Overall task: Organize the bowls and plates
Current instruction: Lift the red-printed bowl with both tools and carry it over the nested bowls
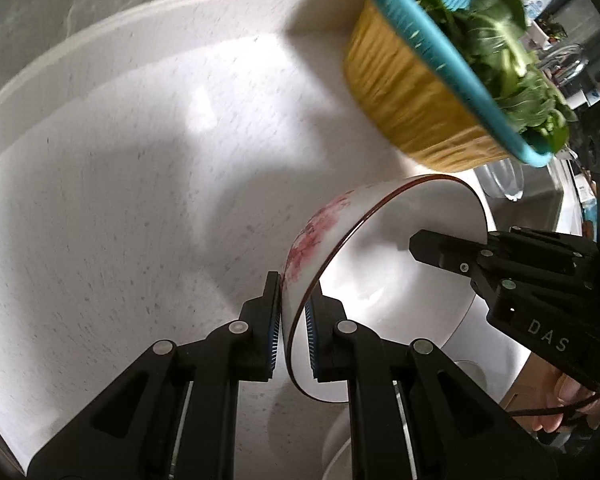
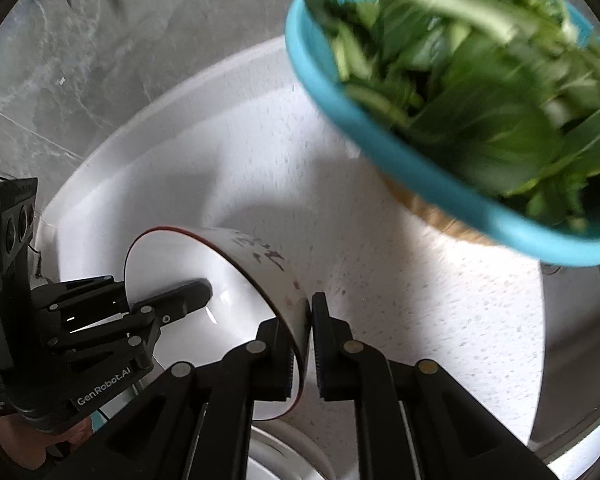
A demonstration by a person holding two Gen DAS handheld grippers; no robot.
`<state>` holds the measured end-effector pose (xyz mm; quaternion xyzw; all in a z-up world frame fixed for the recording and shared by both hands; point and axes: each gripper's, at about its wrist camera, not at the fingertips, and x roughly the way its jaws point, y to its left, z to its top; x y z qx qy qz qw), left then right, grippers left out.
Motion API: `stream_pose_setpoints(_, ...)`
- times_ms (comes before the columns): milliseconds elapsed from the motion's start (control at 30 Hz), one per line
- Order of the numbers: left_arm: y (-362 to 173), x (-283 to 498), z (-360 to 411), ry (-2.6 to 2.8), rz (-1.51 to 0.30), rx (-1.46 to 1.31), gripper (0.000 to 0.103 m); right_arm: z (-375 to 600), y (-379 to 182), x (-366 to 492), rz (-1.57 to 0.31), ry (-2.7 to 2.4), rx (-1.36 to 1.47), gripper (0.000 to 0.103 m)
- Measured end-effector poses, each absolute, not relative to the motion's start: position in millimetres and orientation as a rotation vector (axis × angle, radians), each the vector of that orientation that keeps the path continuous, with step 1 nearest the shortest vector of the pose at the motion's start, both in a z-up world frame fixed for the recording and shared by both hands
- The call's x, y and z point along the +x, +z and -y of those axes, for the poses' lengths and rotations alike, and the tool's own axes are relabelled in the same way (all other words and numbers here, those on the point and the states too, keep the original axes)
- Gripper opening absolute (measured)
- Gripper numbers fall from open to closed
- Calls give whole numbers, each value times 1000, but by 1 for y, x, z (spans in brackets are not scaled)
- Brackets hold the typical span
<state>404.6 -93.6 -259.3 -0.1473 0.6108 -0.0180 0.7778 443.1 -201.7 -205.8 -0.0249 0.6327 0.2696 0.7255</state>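
A white bowl point(image 1: 380, 264) with pink flower print and a dark red rim is held in the air over the white counter. My left gripper point(image 1: 293, 320) is shut on its rim, one finger inside, one outside. My right gripper point(image 2: 309, 340) is shut on the opposite side of the same bowl point(image 2: 204, 256). Each gripper shows in the other's view: the right one point(image 1: 440, 250) reaches into the bowl from the right, the left one point(image 2: 188, 296) from the left. Below the grippers lies more white crockery point(image 2: 284, 456), partly hidden.
A blue colander of leafy greens point(image 2: 480, 112) sits on a yellow basin point(image 1: 412, 92) at the back right. The speckled white counter point(image 1: 120, 200) meets a grey marble wall point(image 2: 80, 60). A sink point(image 2: 580, 360) lies to the right, with bottles and a faucet beyond.
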Motion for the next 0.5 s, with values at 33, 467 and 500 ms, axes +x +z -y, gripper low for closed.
stream_pose_setpoints(33, -261, 404, 92, -37, -1323, -323, 10, 200, -208, 443, -1397, 594, -61, 10)
stream_pose_setpoints(467, -283, 423, 77, -18, -1327, -330, 15, 185, -222, 453, -1418, 583, -48, 10)
stream_pose_setpoints(500, -284, 423, 76, -14, -1332, -333, 16, 185, -223, 454, -1419, 582, -42, 10)
